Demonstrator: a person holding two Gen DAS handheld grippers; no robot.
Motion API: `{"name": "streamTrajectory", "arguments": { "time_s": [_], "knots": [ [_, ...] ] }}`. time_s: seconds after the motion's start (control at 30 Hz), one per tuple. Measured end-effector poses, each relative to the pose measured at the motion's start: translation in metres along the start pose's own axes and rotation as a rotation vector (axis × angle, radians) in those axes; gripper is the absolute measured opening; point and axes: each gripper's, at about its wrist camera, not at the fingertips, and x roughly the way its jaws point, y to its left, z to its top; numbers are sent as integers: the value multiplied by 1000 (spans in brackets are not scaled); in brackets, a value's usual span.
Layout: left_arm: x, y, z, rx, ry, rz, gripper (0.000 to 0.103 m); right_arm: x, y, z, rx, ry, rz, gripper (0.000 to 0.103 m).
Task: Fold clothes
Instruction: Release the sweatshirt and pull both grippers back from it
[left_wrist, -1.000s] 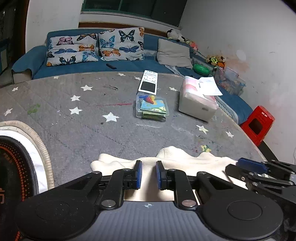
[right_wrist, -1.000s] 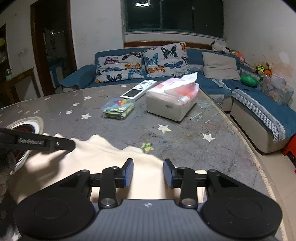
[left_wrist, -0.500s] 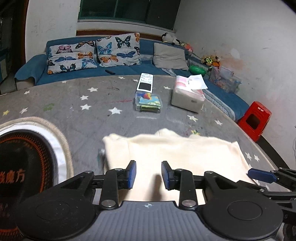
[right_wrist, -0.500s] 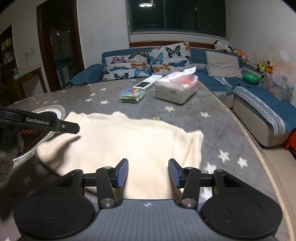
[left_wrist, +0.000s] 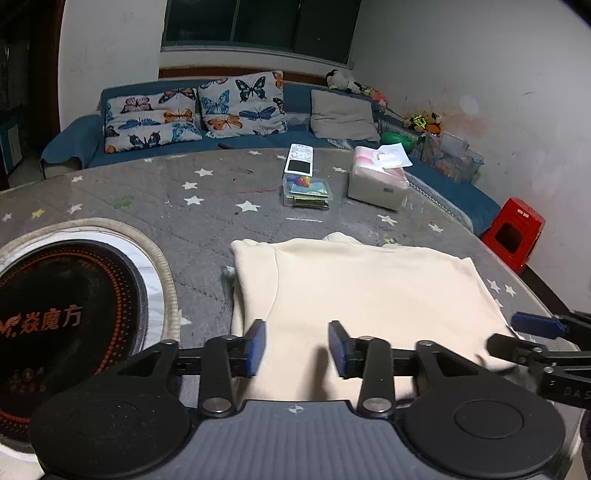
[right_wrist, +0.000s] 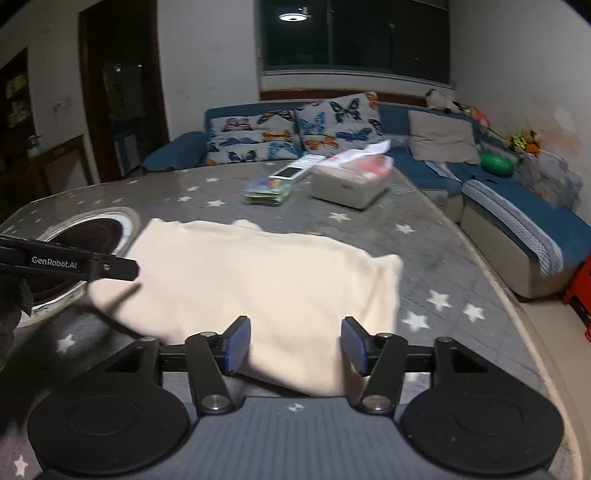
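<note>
Cream garment (left_wrist: 369, 295) spread flat on a grey, star-printed table (left_wrist: 166, 192), lying directly ahead of and partly under both tools. Long axis running left to right across both wrist views, near hem closest to the cameras.

Left hand-held gripper (left_wrist: 297, 347) poised over the near-left part of the cloth, jaws opening, blue pads apart with fabric showing in the gap but nothing pinched. Right hand-held gripper (right_wrist: 295, 345) over the near-right part, close to the right edge of the cloth, jaws likewise opening, pads clear of the fabric. Each tool visible at the edge of the other's view, side by side along the near hem. Neither plainly nearer to the garment; left one closer to the folded-looking left edge, right one to the right corner. Likely next: a fresh grasp somewhere along that hem or the sides, for a fold across the long axis.

Round dark cooktop with orange lettering (left_wrist: 62, 325) set into the table just left of the cloth. Farther back, well apart: tissue box (left_wrist: 378, 181), clear plastic case (left_wrist: 306, 190), remote control (left_wrist: 300, 159). Beyond, blue sofa (left_wrist: 74, 140) with butterfly cushions (left_wrist: 242, 103), dark window, red stool (left_wrist: 515, 236) at right.
</note>
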Motion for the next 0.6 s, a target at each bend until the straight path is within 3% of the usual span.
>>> {"name": "streamTrajectory", "arguments": {
  "time_s": [0.33, 0.47, 0.6],
  "knots": [
    [-22, 2, -22, 1, 5, 40, 58, 18, 38, -12, -71, 8, -16, 79],
    [-31, 6, -31, -23, 7, 52, 68, 12, 41, -15, -78, -10, -23, 83],
    [-38, 10, -39, -43, 12, 57, 71, 4, 42, -18, -62, -26, -26, 93]
  ]
}}
